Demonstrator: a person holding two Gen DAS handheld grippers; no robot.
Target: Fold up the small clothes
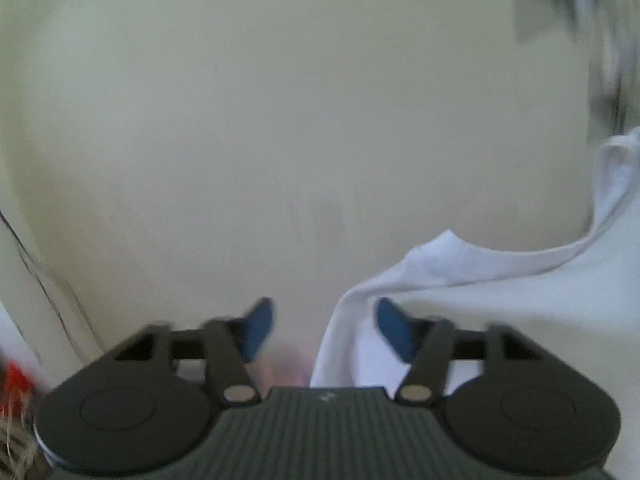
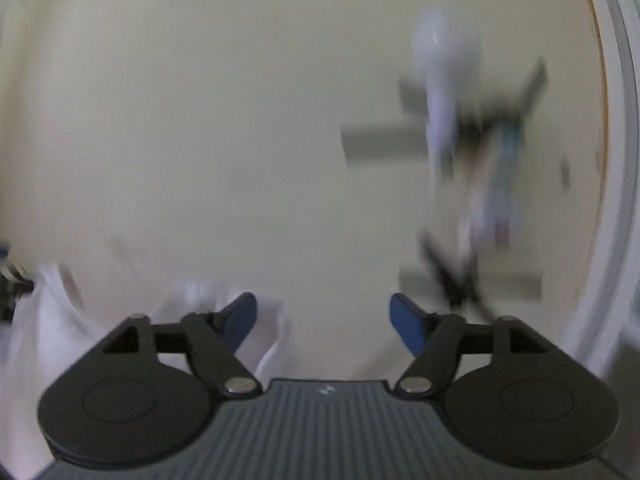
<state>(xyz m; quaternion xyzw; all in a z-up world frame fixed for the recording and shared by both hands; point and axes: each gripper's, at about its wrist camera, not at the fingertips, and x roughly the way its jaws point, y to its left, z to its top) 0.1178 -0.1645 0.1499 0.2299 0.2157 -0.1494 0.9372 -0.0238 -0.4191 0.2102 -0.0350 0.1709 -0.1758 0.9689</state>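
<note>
A white garment (image 1: 500,292) lies crumpled on the cream tabletop (image 1: 280,120), filling the lower right of the left wrist view. My left gripper (image 1: 325,308) is open just above the cloth's left edge. Its right blue pad (image 1: 394,332) is over the fabric and its left pad over bare table, and neither pad presses on the cloth. In the blurred right wrist view the white garment (image 2: 48,320) lies at the lower left. My right gripper (image 2: 323,300) is open, its left pad (image 2: 240,320) over a fold of cloth, with only cream table (image 2: 200,120) between the pads.
A blurred dark stand with a white object (image 2: 472,152) is at the right of the right wrist view, beside a white curved rim (image 2: 612,120). A red thing (image 1: 16,384) and brown twine sit at the lower left of the left wrist view. A blurred dark and white shape (image 1: 568,8) is at its top right.
</note>
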